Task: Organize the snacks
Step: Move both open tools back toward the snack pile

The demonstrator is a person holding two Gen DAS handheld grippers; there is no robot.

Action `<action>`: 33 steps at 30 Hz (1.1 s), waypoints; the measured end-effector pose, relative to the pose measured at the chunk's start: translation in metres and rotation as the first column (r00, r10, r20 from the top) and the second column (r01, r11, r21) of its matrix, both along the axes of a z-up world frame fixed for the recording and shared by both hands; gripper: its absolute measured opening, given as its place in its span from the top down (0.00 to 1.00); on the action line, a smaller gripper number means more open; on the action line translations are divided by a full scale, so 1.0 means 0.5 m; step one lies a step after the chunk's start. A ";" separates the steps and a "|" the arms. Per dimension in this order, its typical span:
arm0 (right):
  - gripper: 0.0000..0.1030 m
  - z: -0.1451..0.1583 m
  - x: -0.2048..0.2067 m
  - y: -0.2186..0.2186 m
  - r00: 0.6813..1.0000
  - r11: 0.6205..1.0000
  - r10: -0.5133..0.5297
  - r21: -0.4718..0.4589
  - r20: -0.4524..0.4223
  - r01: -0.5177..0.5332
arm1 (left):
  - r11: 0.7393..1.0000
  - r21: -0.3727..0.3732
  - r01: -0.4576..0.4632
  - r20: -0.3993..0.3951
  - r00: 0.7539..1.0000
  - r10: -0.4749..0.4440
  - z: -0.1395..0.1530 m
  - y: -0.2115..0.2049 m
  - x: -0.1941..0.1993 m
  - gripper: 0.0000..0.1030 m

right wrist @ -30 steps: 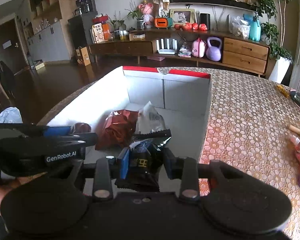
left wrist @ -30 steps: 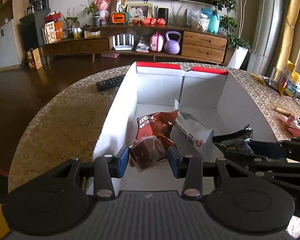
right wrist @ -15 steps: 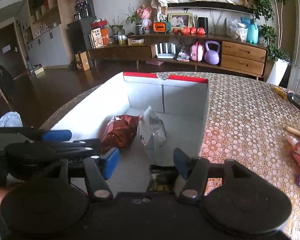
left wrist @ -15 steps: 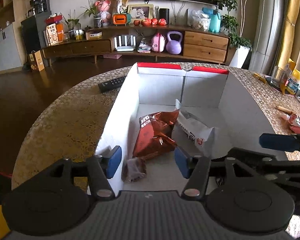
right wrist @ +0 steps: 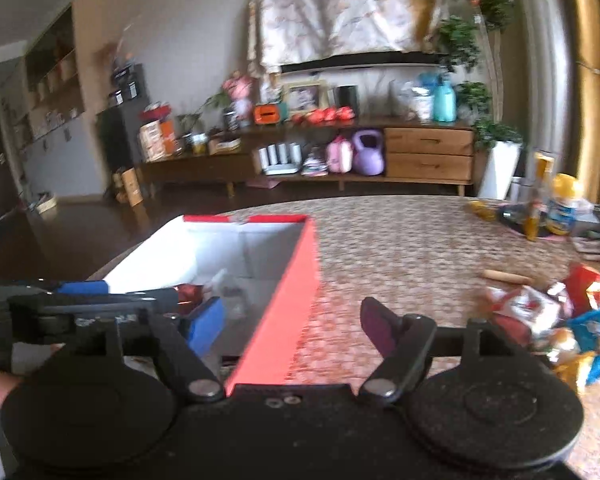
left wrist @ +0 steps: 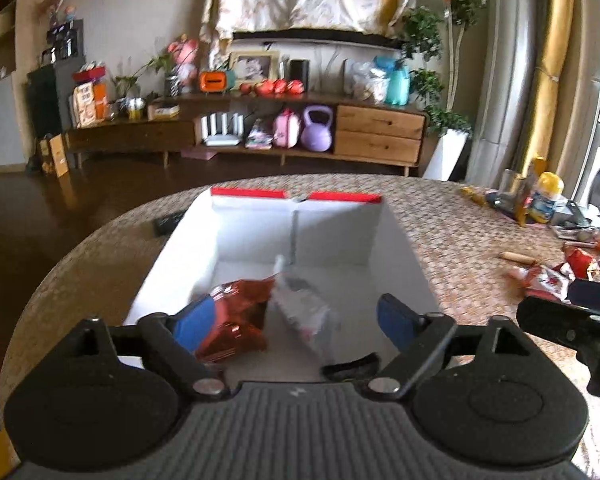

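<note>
From the left wrist camera, we see our left gripper [left wrist: 296, 320] spread wide and holding nothing, above the near end of a white-lined box [left wrist: 400, 248] on the patterned table [left wrist: 460, 224]. Inside lie a red-brown snack bag [left wrist: 240, 320], a pale packet [left wrist: 304, 308] just beside it, and a black packet [left wrist: 352, 366] near the closest wall

From the right wrist camera, our right gripper [right wrist: 292, 328] is also wide apart and empty, straddling the box's red outer wall [right wrist: 288, 312]. A pile of loose snacks [right wrist: 552, 316] sits on the table to the right
</note>
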State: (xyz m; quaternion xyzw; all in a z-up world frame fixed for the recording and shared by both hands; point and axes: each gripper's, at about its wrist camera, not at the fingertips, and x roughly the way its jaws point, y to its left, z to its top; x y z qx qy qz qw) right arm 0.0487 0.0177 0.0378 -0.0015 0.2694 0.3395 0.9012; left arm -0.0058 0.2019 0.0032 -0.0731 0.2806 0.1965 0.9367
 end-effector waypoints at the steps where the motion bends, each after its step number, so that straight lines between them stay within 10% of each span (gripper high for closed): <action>1: 0.25 -0.002 0.004 -0.010 1.000 1.000 -0.016 0.002 -0.001 0.016 | 1.000 0.007 0.007 0.007 1.000 -0.008 0.004 -0.012 0.003 0.11; 33: 0.20 -0.057 0.063 -0.284 0.949 0.949 -0.315 0.005 -0.014 0.316 | 0.959 0.034 0.280 0.001 0.960 -0.280 -0.005 -0.270 0.132 0.00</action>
